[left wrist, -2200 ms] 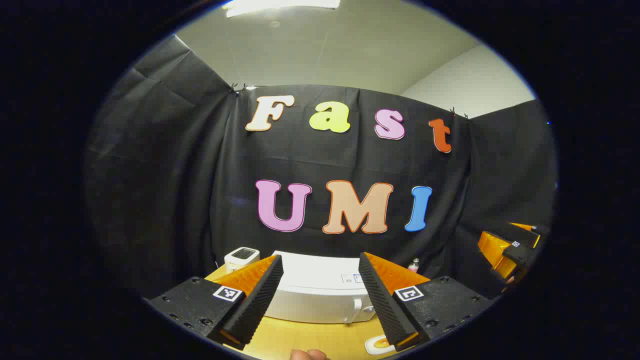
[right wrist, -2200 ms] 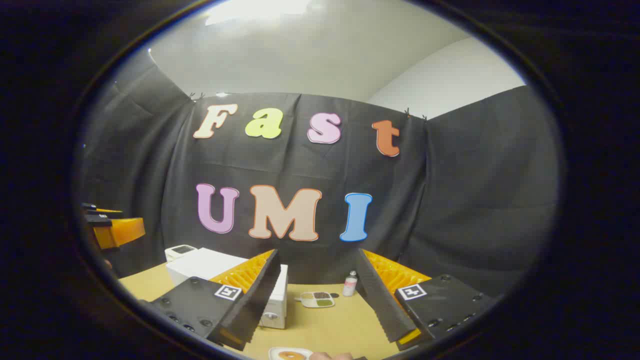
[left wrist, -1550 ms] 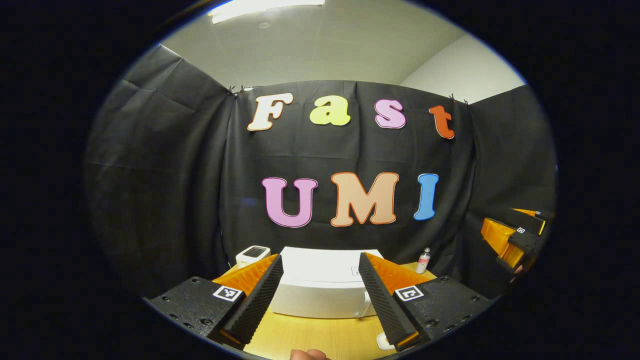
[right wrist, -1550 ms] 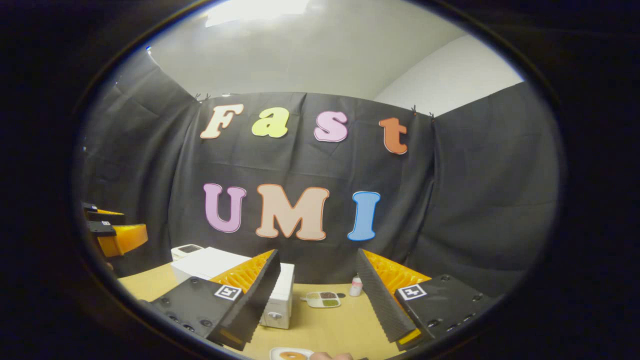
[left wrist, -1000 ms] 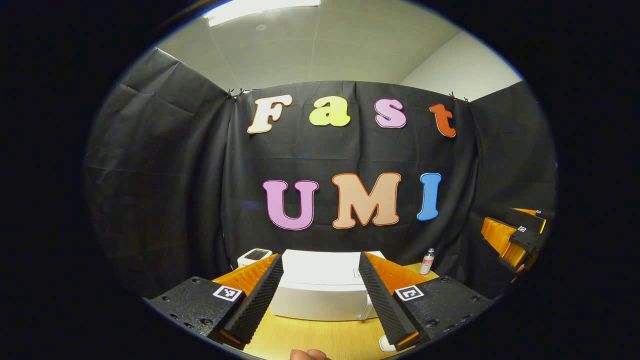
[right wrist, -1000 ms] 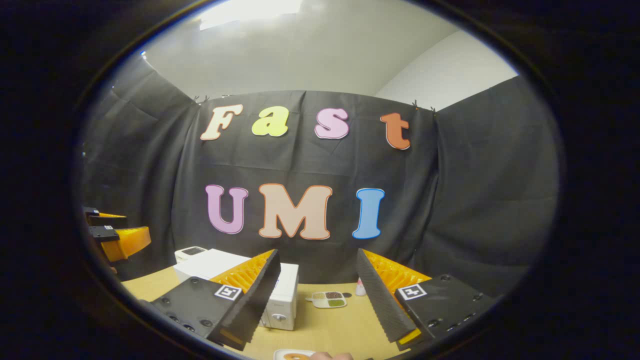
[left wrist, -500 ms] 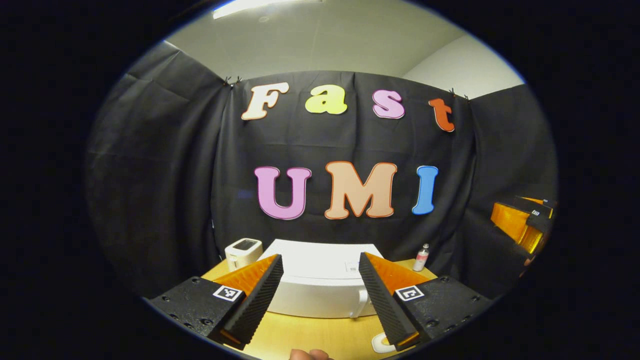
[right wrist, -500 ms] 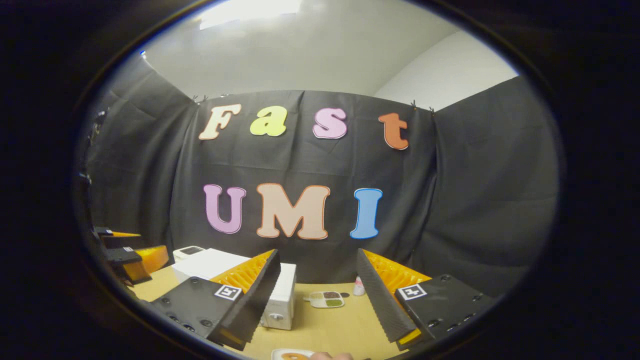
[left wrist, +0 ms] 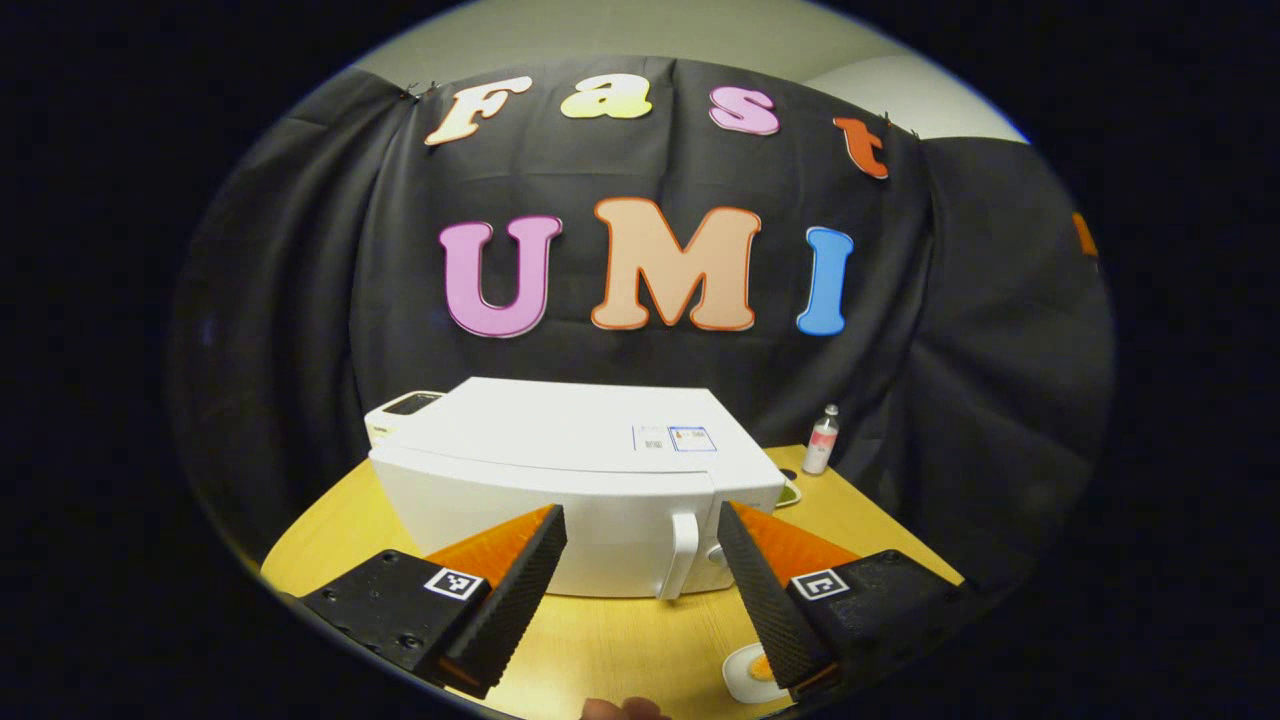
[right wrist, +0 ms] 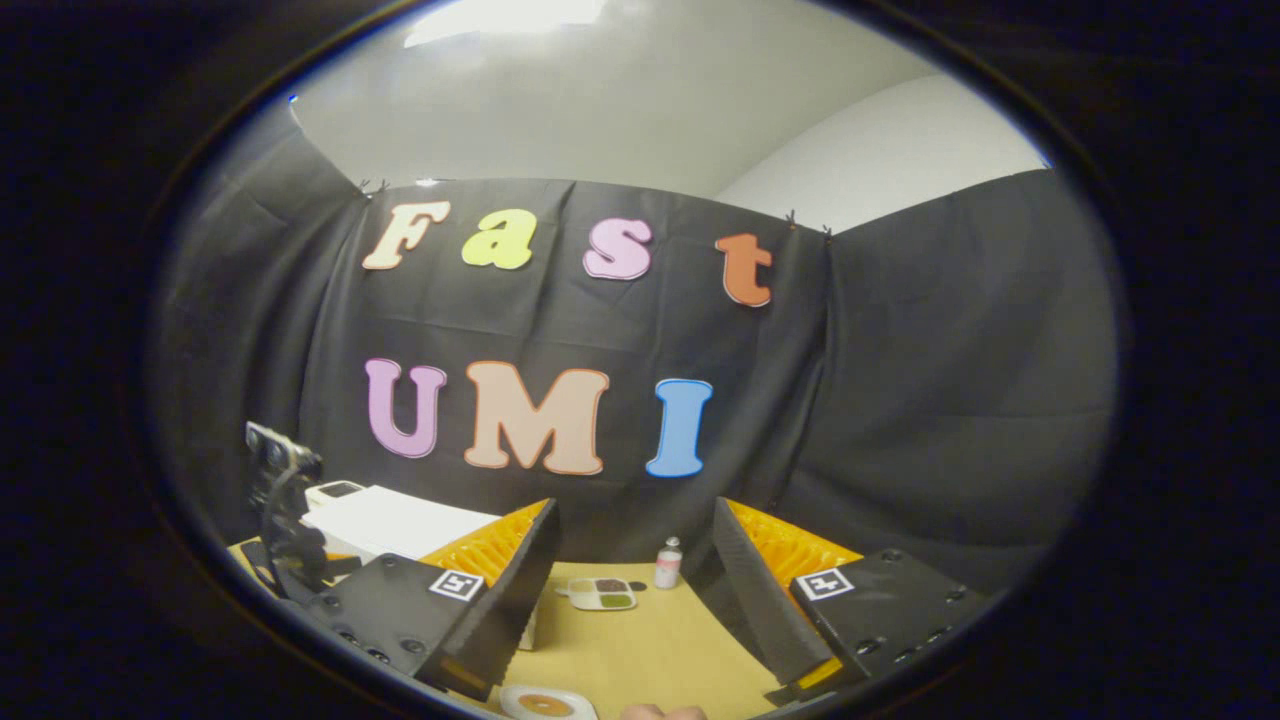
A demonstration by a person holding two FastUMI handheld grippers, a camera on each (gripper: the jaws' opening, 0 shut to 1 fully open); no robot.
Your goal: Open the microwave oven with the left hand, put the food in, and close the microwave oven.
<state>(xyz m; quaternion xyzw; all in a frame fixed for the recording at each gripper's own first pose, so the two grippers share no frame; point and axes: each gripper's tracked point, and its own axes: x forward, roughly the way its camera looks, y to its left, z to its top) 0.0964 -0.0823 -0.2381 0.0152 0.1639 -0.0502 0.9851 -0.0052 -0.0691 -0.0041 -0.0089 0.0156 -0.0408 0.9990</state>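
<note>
Left gripper view, from left to right: a small white box-shaped device with a dark top panel (left wrist: 403, 404) stands at the far left edge of the yellow wooden surface (left wrist: 330, 520), touching or just behind the white box-shaped microwave oven (left wrist: 560, 480), which sits toward the far edge with its door shut. The oven's white vertical bar handle (left wrist: 680, 553) lies at the right end of the door, between the black ribbed, orange-backed fingers of the left gripper (left wrist: 640, 575), which are spread wide and hold nothing. A small clear bottle with a pink label (left wrist: 822, 440) stands behind the oven's right corner. The food, an orange-brown round piece on a small white plate (left wrist: 750, 672), rests near the front edge, partly hidden by the right-hand finger. Right gripper view: the right gripper (right wrist: 635, 590) is likewise wide and empty, apart from everything; the plate lies just below it, and a white divided dish with dark and green fillings (right wrist: 600, 593) lies farther back. Judged progress: no step is complete; opening, loading and closing all remain. Two small stickers (left wrist: 672, 438) on the oven's top are too small to read; no brand is legible.
</note>
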